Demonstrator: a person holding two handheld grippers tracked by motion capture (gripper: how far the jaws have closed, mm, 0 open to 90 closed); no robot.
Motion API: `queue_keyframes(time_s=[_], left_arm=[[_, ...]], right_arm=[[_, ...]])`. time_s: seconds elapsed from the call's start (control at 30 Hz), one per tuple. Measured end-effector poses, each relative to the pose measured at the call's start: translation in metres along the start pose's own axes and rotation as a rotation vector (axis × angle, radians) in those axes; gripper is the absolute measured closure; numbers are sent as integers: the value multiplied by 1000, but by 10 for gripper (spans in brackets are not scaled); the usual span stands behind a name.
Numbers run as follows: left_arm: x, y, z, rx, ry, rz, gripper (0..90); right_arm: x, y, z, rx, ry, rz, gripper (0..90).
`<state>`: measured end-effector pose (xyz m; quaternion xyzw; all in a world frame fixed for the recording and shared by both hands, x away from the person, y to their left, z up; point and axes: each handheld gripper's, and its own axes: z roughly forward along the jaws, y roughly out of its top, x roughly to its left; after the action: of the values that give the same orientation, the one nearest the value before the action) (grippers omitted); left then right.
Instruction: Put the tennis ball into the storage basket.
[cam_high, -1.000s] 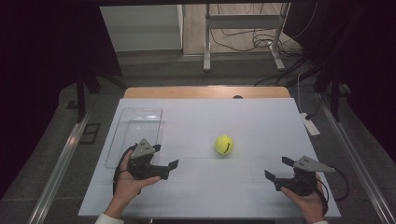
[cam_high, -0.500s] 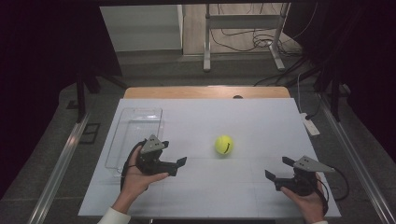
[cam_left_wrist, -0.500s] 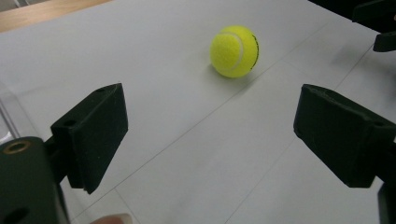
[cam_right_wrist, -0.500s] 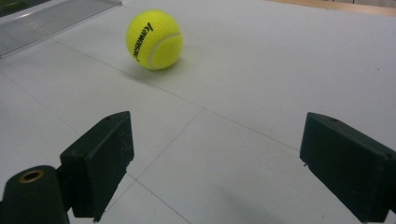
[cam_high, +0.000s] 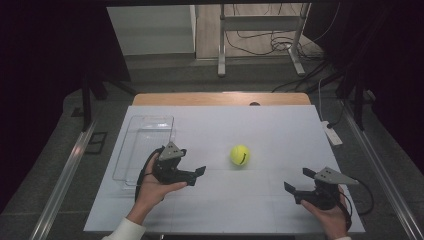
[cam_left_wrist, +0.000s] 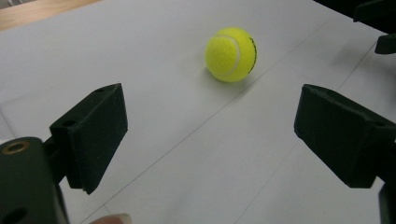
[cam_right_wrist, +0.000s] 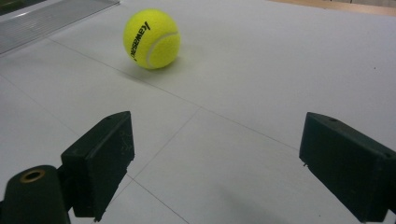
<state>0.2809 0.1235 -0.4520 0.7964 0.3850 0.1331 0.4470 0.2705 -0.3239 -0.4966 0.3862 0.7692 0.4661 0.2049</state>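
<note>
A yellow tennis ball (cam_high: 240, 155) rests alone on the white table (cam_high: 260, 130), near its middle. My left gripper (cam_high: 196, 176) sits left of the ball, a short gap away, open with nothing between its jaws. In the left gripper view the ball (cam_left_wrist: 230, 54) lies ahead and slightly right of the open gripper (cam_left_wrist: 210, 135). My right gripper (cam_high: 298, 181) is held near the front right of the table, also open and holding nothing. In the right gripper view the ball (cam_right_wrist: 152, 38) lies farther off, up and to the left of the open gripper (cam_right_wrist: 215, 158).
A clear plastic tray (cam_high: 131, 150) lies at the table's left, just behind my left hand; its edge (cam_right_wrist: 46, 18) is at the far side of the right gripper view. A white power strip (cam_high: 332, 132) sits by the right edge. A wooden strip (cam_high: 220, 98) borders the back.
My left gripper has moved to the right across the table, closer to the ball, still open. The right gripper and the ball have stayed where they were.
</note>
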Motion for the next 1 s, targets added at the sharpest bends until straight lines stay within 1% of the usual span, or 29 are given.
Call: queue_keyframes(time_s=[0.47, 0.73, 1.0], left_arm=[[-6, 11, 14, 19, -14, 18, 107], [-7, 14, 21, 38, -18, 26, 107], [-10, 18, 26, 44, -23, 33, 105]], right_arm=[[0, 0, 0, 2, 0, -2, 109], [-1, -1, 0, 3, -6, -1, 110], [-1, -1, 0, 5, -9, 1, 111]])
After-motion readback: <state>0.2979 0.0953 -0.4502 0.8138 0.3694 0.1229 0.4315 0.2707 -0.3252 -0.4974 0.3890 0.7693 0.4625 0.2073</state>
